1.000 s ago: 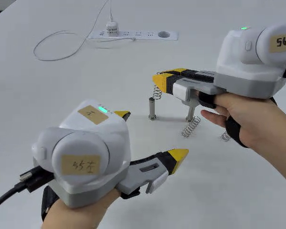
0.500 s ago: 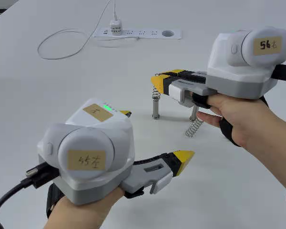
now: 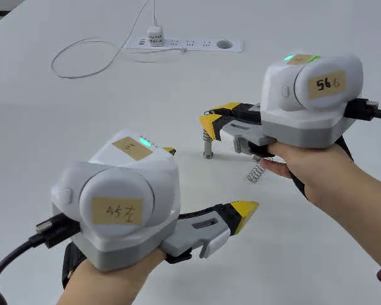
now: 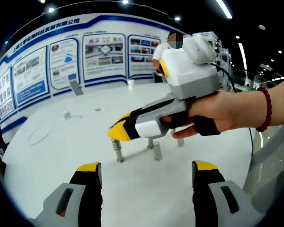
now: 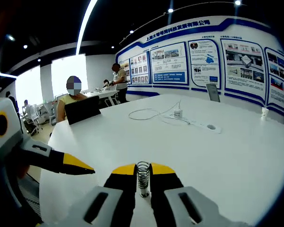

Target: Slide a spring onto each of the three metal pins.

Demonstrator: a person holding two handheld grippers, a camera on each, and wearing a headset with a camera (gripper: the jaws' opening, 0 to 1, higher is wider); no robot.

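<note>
Spring (image 5: 142, 177) at the pin: threading step in hand.
Your right tool (image 3: 211, 121) grips the spring at the top of an upright pin (image 3: 207, 150) on the table (image 3: 82, 114); your left tool (image 3: 206, 181) hangs released, apart. Next, in my judgement: lower it straight, then release.

The head view looks forward and down across the desk (image 3: 70, 121) from above and behind the left gripper (image 3: 206, 180) and right gripper (image 3: 209, 121), close to both. The left gripper view sits low over the desk and faces the right gripper side-on, past its own wide-apart fingers (image 4: 89, 170). The right gripper view looks along its closed fingers (image 5: 125, 172) and the spring (image 5: 142, 176) between them, towards the power strip (image 5: 199, 124) near the desk's far edge. The head view shares that strip.
</note>
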